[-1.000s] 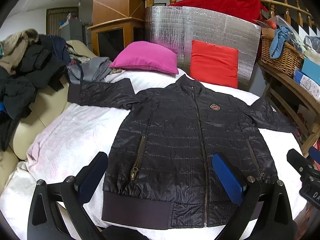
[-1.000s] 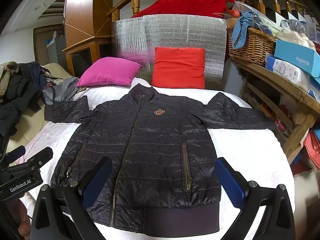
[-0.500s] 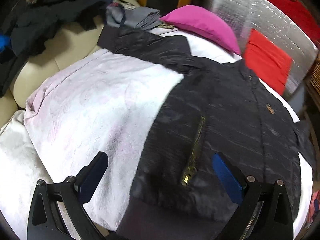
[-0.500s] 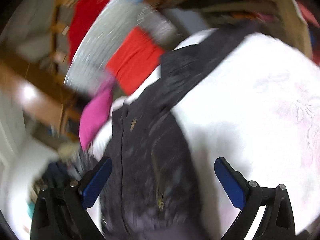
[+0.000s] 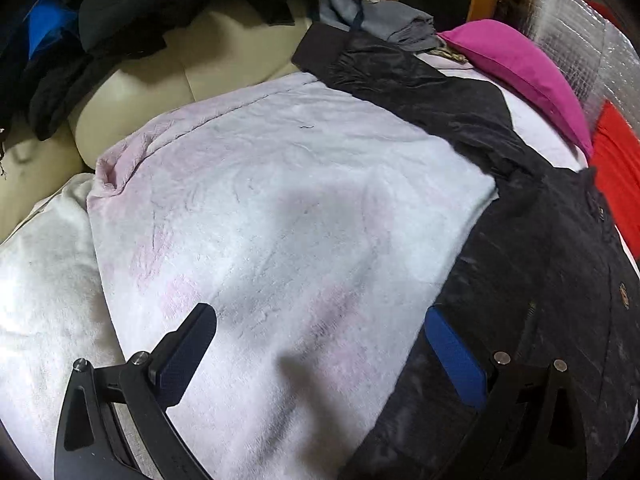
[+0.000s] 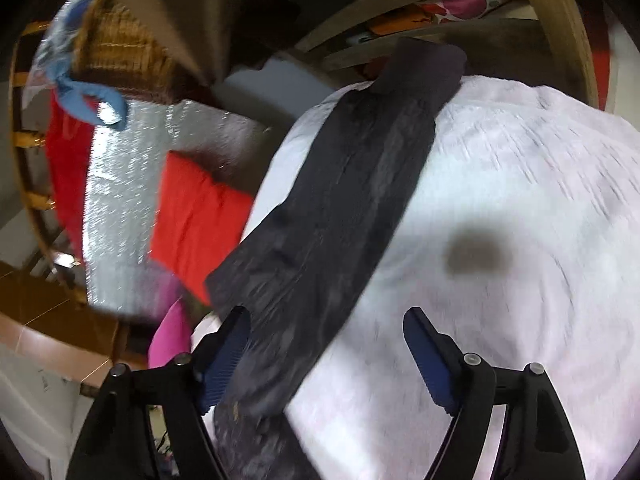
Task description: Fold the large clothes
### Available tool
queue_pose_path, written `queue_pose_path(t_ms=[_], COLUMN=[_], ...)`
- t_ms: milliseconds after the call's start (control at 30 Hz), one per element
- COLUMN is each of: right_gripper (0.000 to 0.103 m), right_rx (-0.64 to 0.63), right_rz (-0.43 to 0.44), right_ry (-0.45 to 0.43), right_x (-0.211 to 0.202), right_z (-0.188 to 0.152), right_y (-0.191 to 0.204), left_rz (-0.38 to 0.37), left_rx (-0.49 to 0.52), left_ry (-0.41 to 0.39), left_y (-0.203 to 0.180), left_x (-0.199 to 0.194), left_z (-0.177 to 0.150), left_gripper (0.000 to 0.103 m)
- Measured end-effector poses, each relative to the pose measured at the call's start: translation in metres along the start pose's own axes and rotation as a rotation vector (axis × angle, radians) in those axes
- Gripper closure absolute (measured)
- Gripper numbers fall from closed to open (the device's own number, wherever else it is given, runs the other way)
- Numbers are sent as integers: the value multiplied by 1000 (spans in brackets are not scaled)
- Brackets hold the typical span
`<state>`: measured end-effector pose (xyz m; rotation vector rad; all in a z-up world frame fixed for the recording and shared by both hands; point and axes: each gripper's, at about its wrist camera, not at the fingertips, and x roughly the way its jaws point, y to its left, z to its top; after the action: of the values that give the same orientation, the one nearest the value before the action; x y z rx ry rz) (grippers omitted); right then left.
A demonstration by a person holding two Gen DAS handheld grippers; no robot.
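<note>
A dark quilted jacket (image 5: 552,264) lies flat on a pale pink-white blanket (image 5: 280,208). Its left sleeve (image 5: 404,76) stretches to the far left, ending in a dark cuff (image 5: 316,46). My left gripper (image 5: 320,344) is open and empty above the blanket, just left of the jacket's body. In the right wrist view the other sleeve (image 6: 340,216) runs away from me to its cuff (image 6: 424,66) at the blanket's (image 6: 520,240) edge. My right gripper (image 6: 328,344) is open and empty, hovering over the near part of that sleeve.
A pile of dark clothes (image 5: 132,12) lies on a cream sofa (image 5: 160,80) at the left. A pink cushion (image 5: 524,64) and a red cushion (image 5: 620,168) sit behind the jacket. A wicker basket (image 6: 116,52), silver foil panel (image 6: 132,208) and wooden furniture (image 6: 552,20) border the right side.
Both grippers swung outward from the jacket's hem: the left toward the left sleeve side, the right toward the right sleeve. Both stayed open and empty.
</note>
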<state>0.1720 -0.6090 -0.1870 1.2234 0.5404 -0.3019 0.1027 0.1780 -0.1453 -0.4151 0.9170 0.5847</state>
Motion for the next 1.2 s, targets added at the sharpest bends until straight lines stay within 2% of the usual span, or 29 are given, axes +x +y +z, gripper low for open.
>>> queue_pose_path(t_ms=[100, 167, 200, 233, 333, 367, 567, 600, 633, 700, 767, 867, 900, 933, 1033, 1067, 1133, 1200], right_gripper=[22, 33, 54, 81, 93, 93, 96, 96, 96, 96, 96, 96, 96, 95, 94, 94, 93, 92], right_rx=[12, 15, 18, 14, -100, -166, -454, -530, -582, -742, -938, -1189, -1281, -1333, -1424, -1417, -1357, -1221], right_rz=[-36, -62, -87, -126, -210, -225, -176, -155, -143, -94, -37, 4, 19, 20, -1, -20, -66, -63], right_ry=[-27, -39, -36, -30, -42, -61, -204, -235, -252, -280, -287, -287, -248, -197, 6, 88, 222, 343], right_x=[20, 29, 32, 36, 41, 39, 5, -3, -7, -14, -12, 2, 18, 32, 87, 107, 140, 158], right_z=[13, 20, 24, 27, 34, 34, 20, 9, 0, -39, -99, -190, -229, -254, -323, -340, -354, -353], right_y=[-1, 0, -1, 0, 24, 42, 164, 201, 222, 282, 340, 384, 393, 393, 370, 356, 328, 300], left_rz=[2, 6, 9, 12, 5, 3, -25, -35, -39, -50, -63, -76, -78, -80, -87, -87, -85, -86], left_rx=[-9, -9, -10, -11, -22, -23, -38, -44, -48, -61, -74, -89, -94, -99, -105, -107, -106, -100], left_ry=[-9, -13, -18, -20, -19, -22, -39, -40, -40, -41, -37, -35, -35, -35, -30, -32, -36, -44], left_y=[4, 5, 6, 7, 10, 12, 20, 22, 24, 28, 33, 42, 44, 48, 55, 57, 59, 60], left_x=[1, 2, 2, 2, 3, 3, 5, 5, 5, 6, 6, 5, 4, 3, 1, 0, -2, -5], left_z=[3, 4, 4, 4, 4, 4, 4, 4, 4, 3, 3, 3, 3, 3, 3, 3, 3, 4], left_gripper=[0, 0, 0, 0, 0, 0, 0, 0, 0, 0, 0, 0, 0, 0, 0, 0, 0, 0])
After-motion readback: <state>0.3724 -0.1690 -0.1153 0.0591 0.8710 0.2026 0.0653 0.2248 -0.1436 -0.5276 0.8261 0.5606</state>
